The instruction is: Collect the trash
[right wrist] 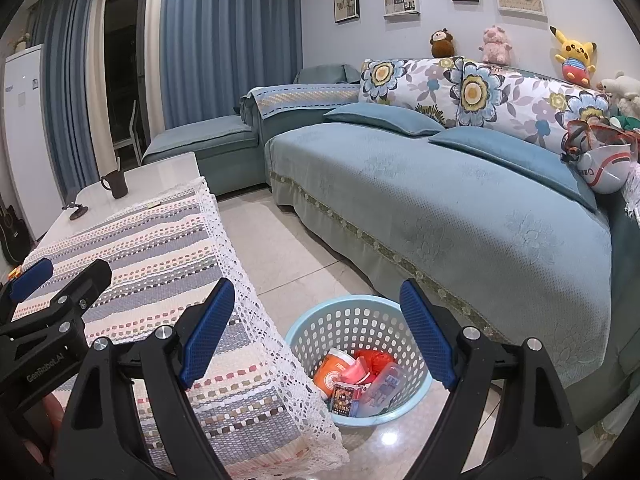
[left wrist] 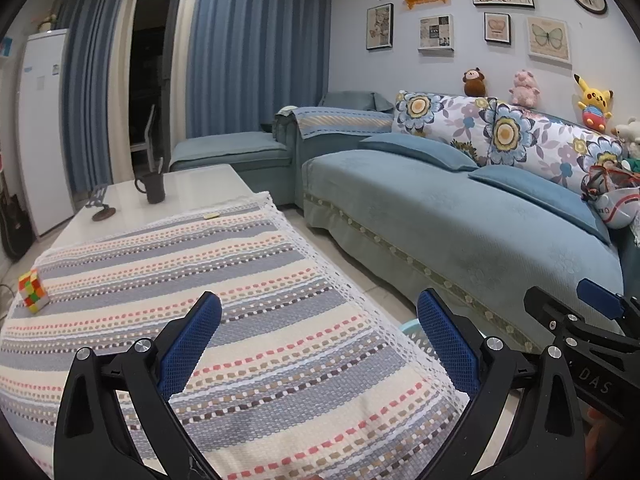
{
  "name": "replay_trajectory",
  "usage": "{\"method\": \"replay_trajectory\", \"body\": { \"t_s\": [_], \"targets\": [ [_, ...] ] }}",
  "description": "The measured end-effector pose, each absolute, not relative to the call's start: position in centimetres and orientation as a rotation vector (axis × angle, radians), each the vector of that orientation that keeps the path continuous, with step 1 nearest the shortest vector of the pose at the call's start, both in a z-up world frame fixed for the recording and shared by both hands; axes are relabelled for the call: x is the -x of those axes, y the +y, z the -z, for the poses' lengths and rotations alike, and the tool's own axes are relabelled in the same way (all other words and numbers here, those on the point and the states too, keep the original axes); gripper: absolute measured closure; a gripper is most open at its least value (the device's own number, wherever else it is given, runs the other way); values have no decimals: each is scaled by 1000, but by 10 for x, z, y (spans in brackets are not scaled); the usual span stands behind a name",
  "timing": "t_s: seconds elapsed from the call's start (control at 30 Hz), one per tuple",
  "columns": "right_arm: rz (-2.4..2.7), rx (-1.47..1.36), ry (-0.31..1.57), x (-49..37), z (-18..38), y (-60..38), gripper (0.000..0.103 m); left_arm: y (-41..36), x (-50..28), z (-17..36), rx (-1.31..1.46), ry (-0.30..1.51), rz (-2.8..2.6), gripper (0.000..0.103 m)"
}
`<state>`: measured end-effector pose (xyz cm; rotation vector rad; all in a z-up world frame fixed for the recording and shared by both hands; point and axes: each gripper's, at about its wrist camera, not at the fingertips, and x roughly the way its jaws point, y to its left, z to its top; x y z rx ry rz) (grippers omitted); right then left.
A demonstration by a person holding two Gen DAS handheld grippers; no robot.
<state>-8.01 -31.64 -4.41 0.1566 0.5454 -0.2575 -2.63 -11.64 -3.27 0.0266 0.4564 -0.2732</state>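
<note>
Both my left gripper (left wrist: 318,314) and my right gripper (right wrist: 316,306) hang spread wide and empty, so I judge I'm between pickups: the trash (right wrist: 360,376) already gathered lies in the pale blue basket (right wrist: 304,332) on the floor, just beside the table's lace edge (right wrist: 256,320). Next I need to find what's left, perhaps the small scrap (left wrist: 211,215) far along the striped cloth (left wrist: 240,300); the aisle between table and sofa (right wrist: 460,208) gives open room
</note>
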Motion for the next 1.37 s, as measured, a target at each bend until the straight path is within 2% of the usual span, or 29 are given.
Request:
{"method": "replay_trajectory", "body": {
  "t_s": [1.03, 1.37],
  "targets": [
    [250, -166, 549, 77, 43, -318, 23, -117, 29, 30, -67, 422, 220, 8],
    [246, -172, 552, 72, 38, -320, 23, -104, 20, 30, -16, 462, 229, 7]
  ]
}}
